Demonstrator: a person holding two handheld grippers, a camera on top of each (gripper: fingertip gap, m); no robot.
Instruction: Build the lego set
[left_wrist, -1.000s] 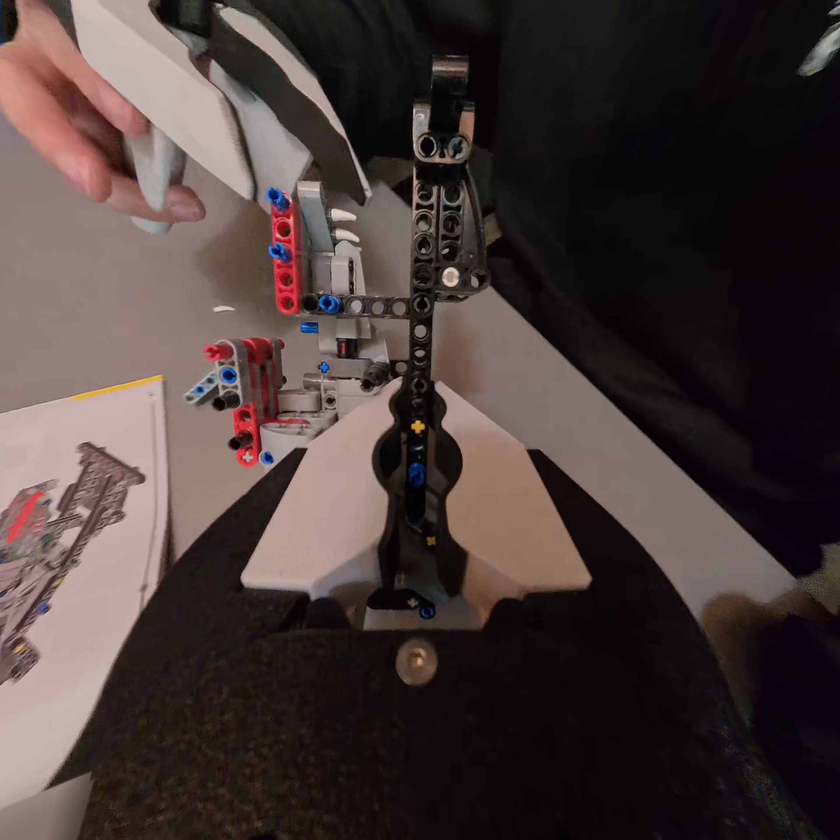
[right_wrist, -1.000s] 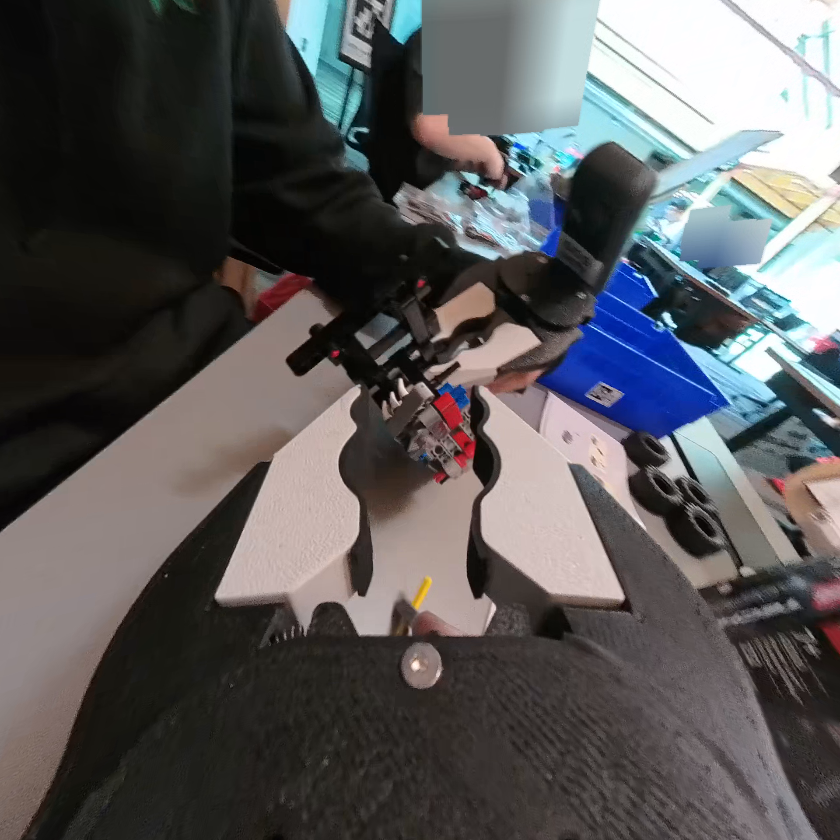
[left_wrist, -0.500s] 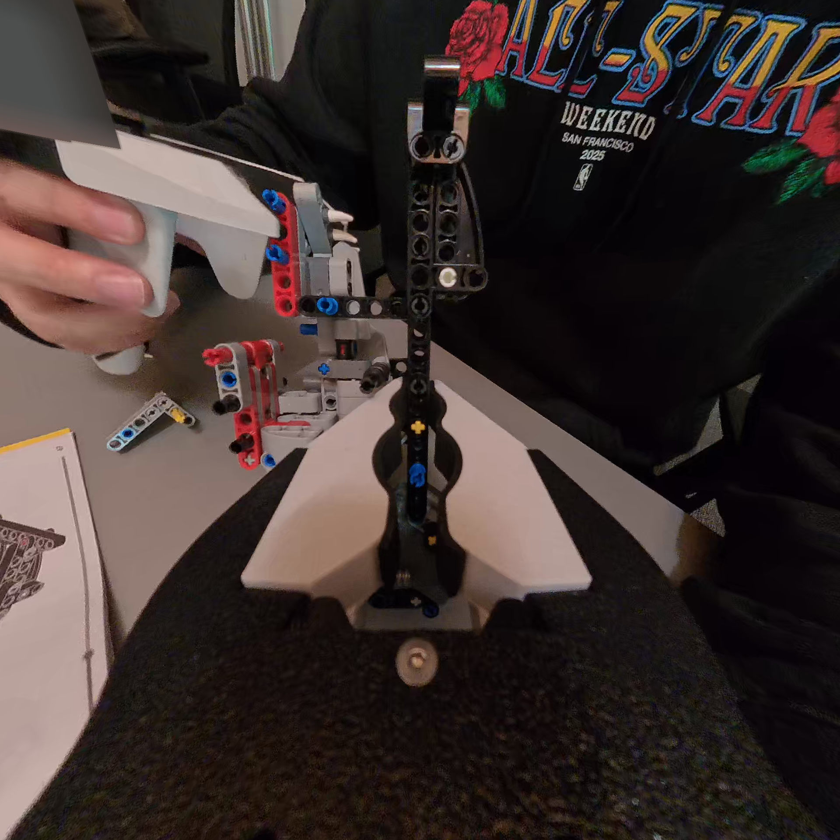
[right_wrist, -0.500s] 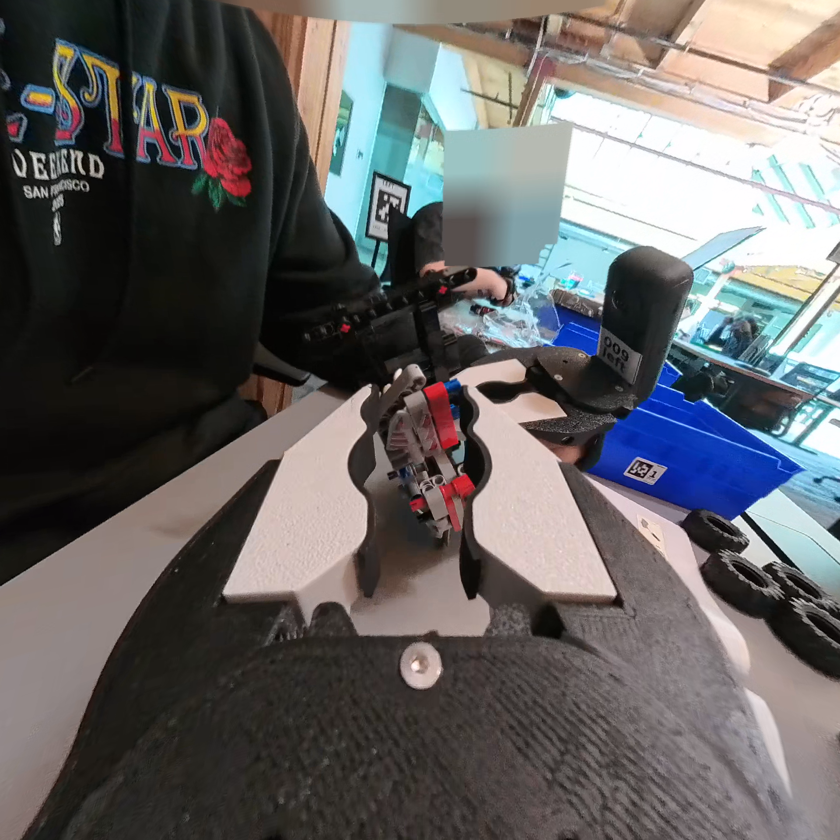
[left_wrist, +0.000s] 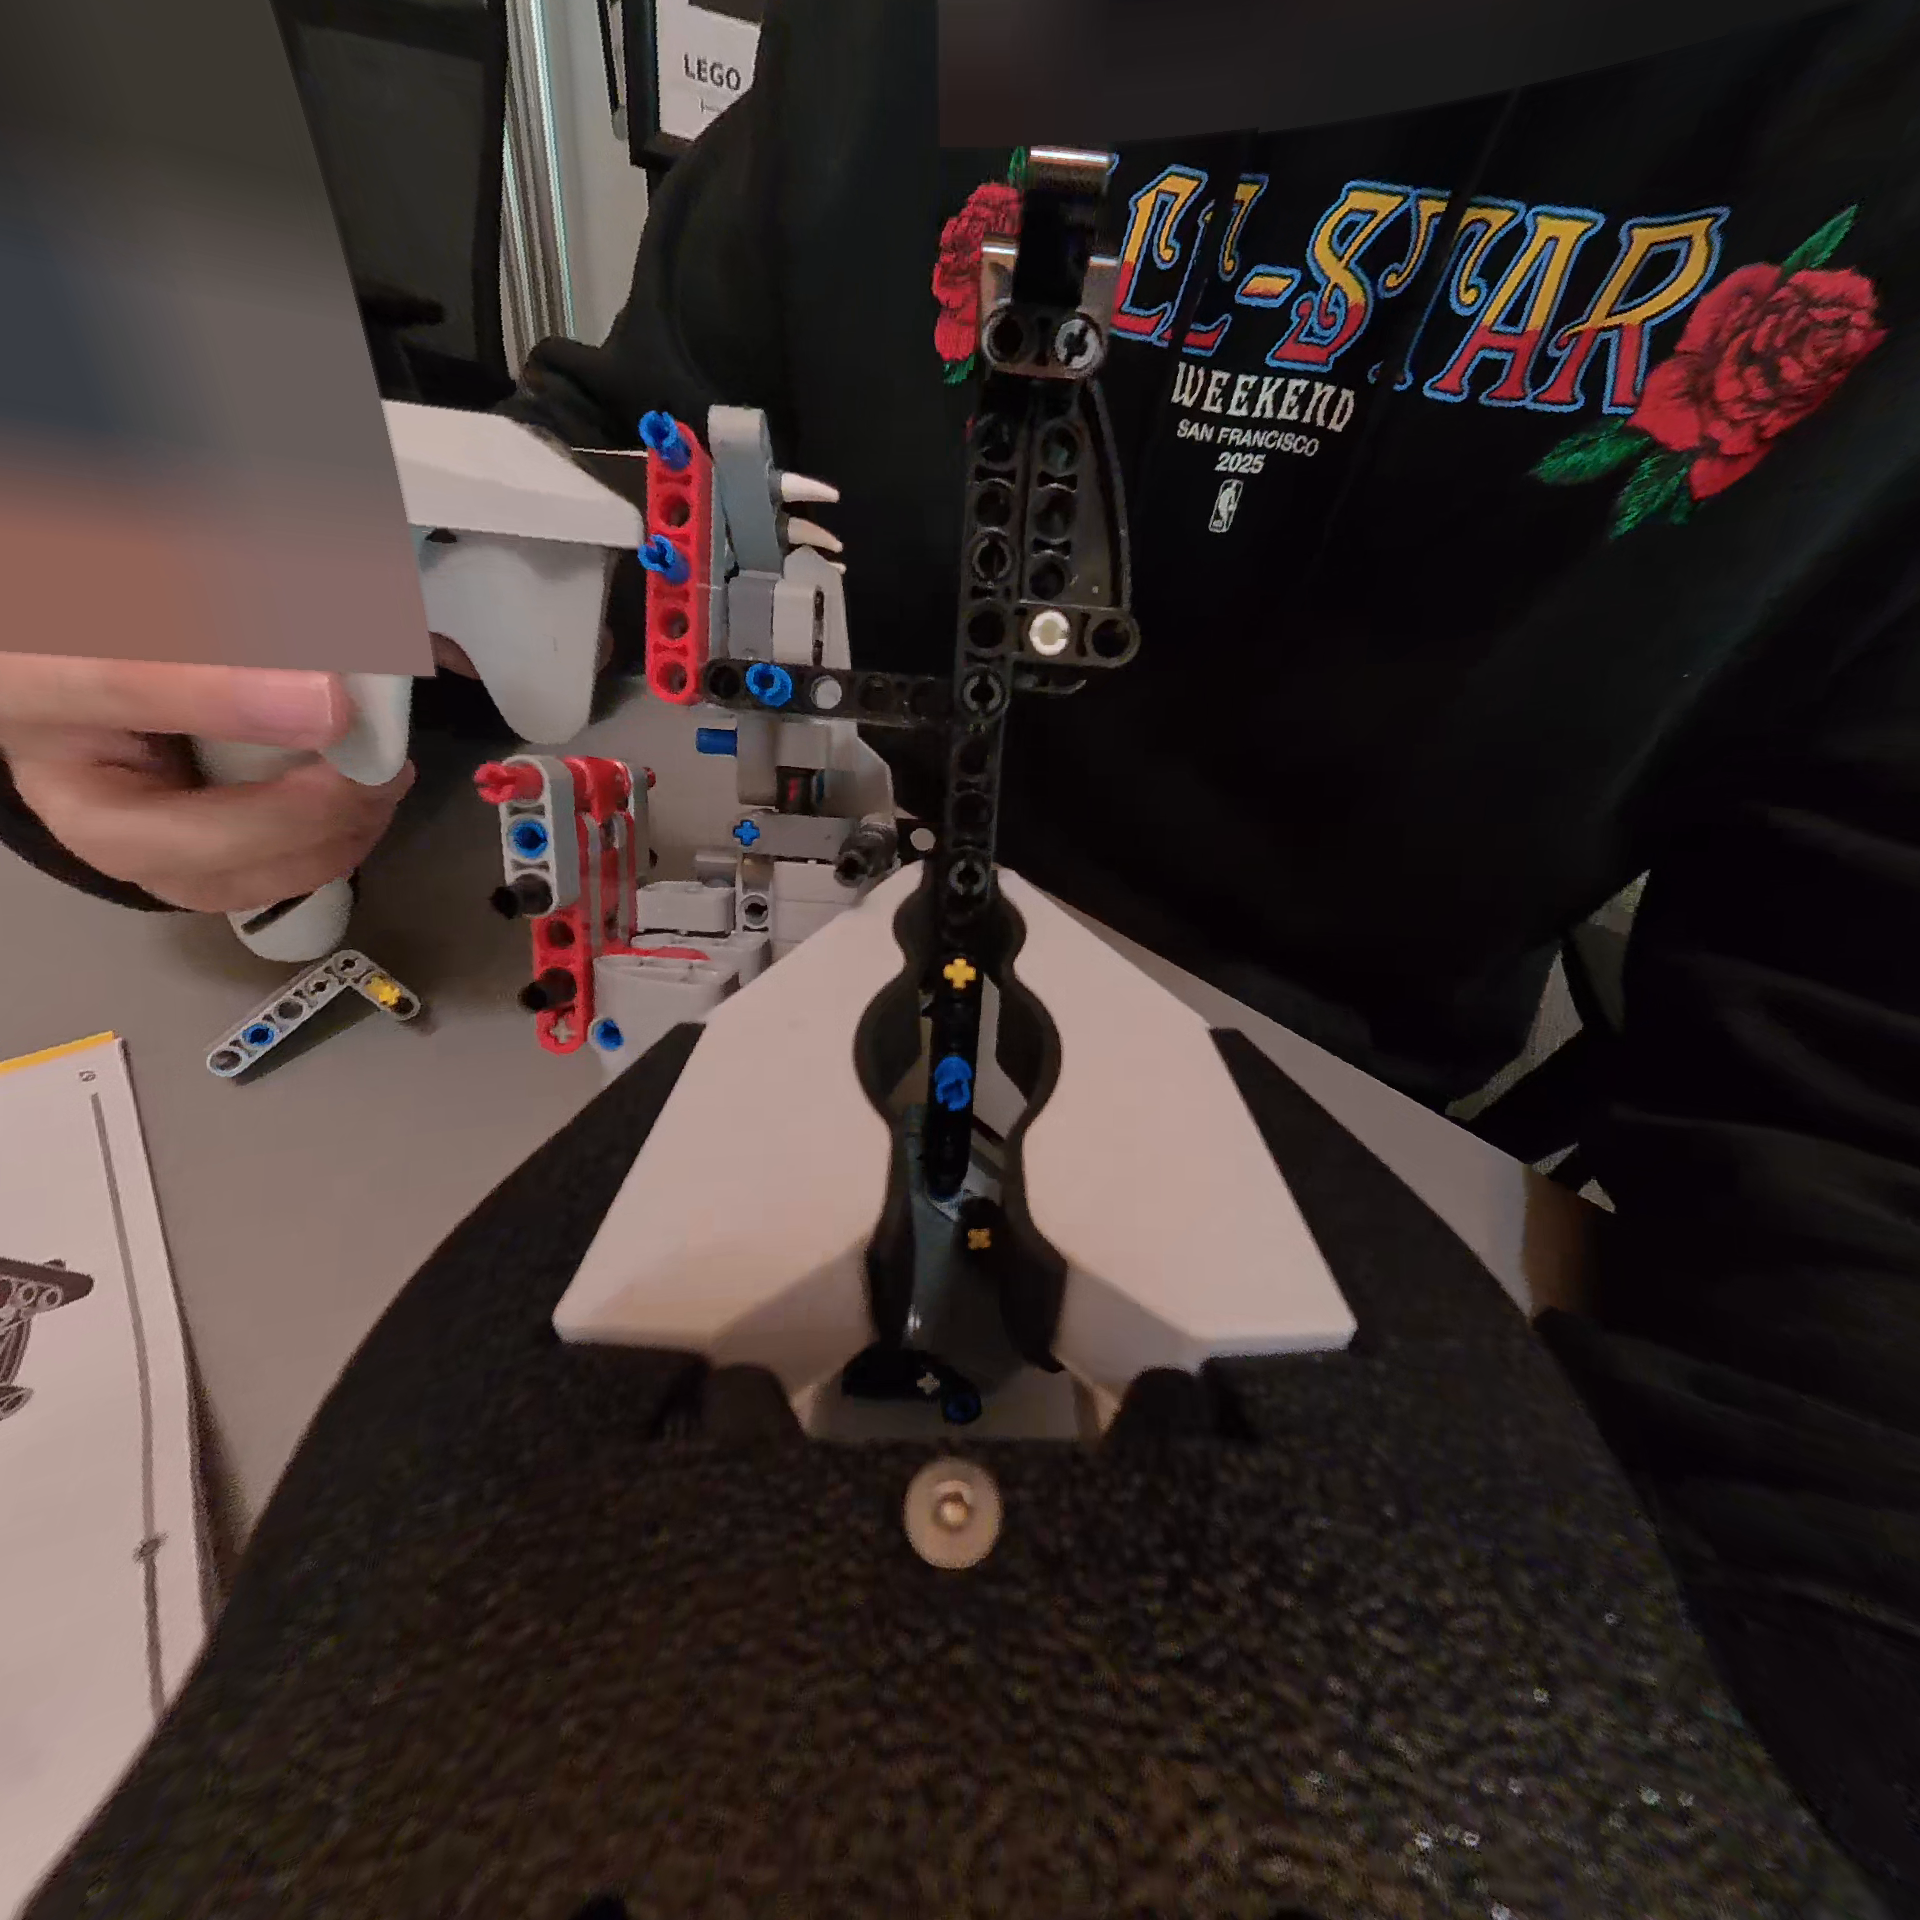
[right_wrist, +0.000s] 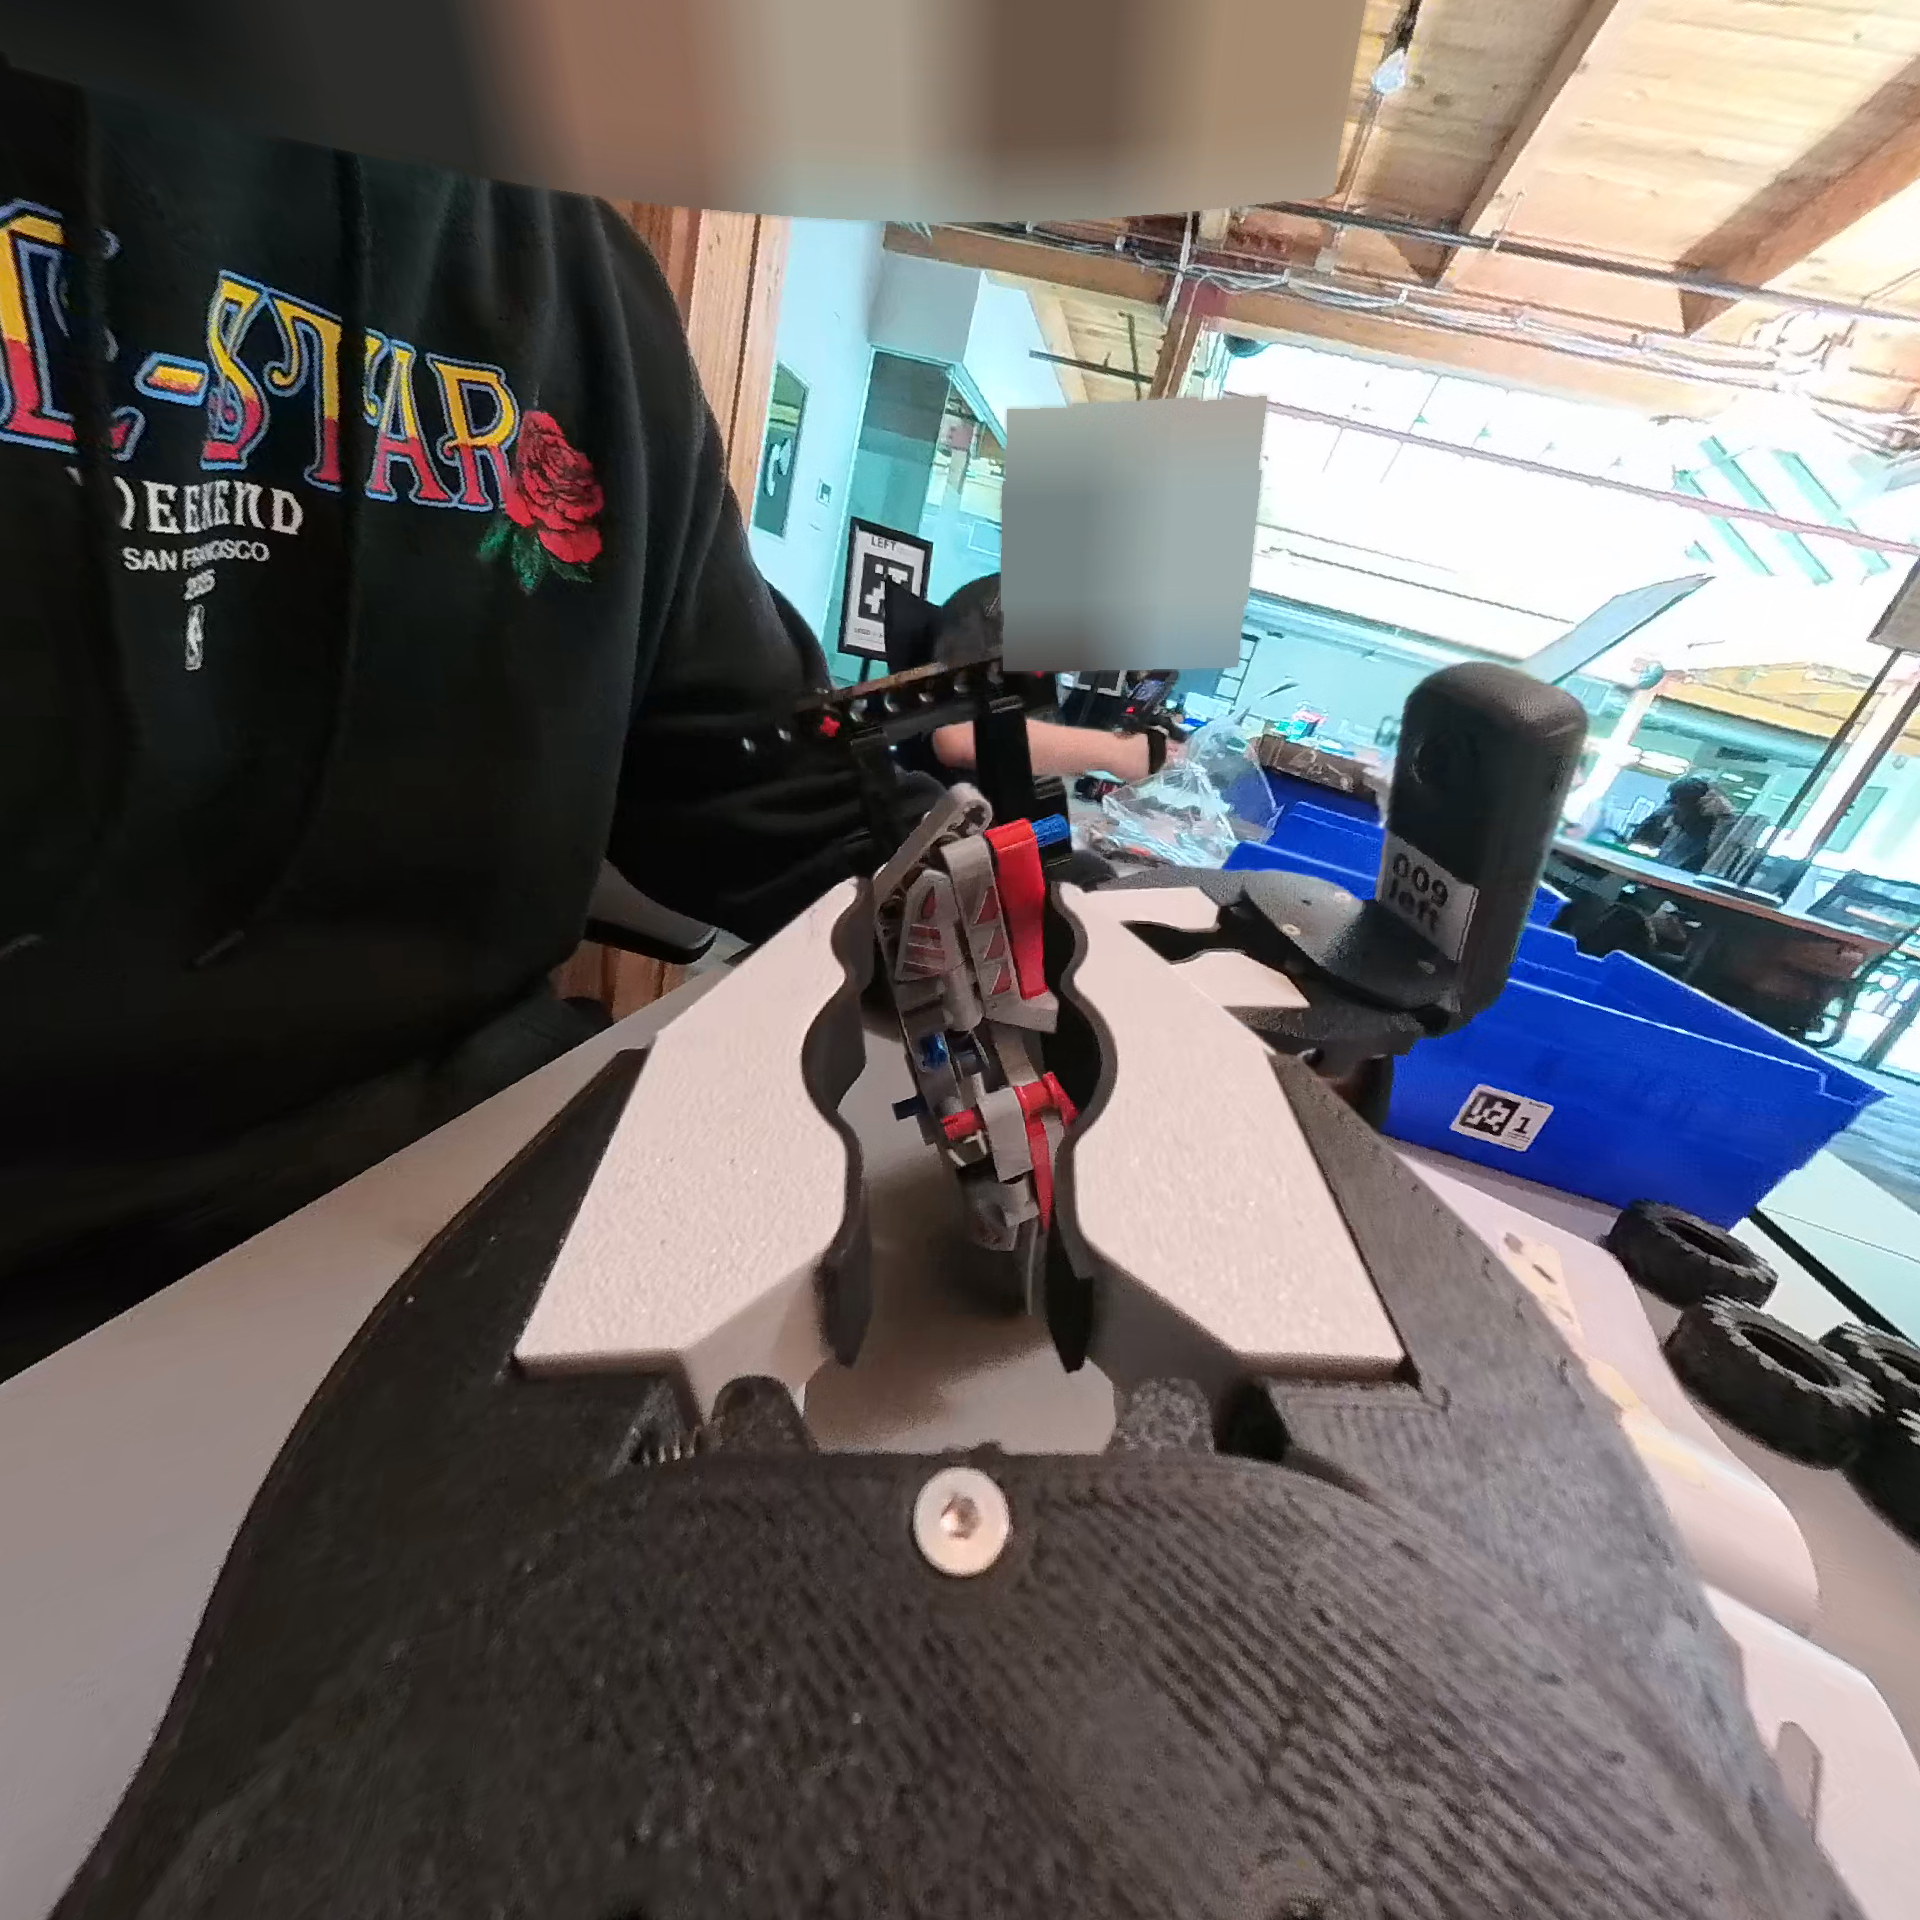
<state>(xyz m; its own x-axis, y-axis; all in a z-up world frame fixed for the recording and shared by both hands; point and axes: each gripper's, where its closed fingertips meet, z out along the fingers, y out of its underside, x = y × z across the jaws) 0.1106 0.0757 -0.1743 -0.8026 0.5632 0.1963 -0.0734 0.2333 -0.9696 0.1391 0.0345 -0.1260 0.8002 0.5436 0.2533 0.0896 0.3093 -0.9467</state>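
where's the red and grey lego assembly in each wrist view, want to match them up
Left wrist view: the red and grey lego assembly sits left of centre, beyond the left gripper, joined to the black beam that gripper clamps.
Right wrist view: it stands at centre, between the right gripper fingers.
Shared landmark: the black hoodie behind.
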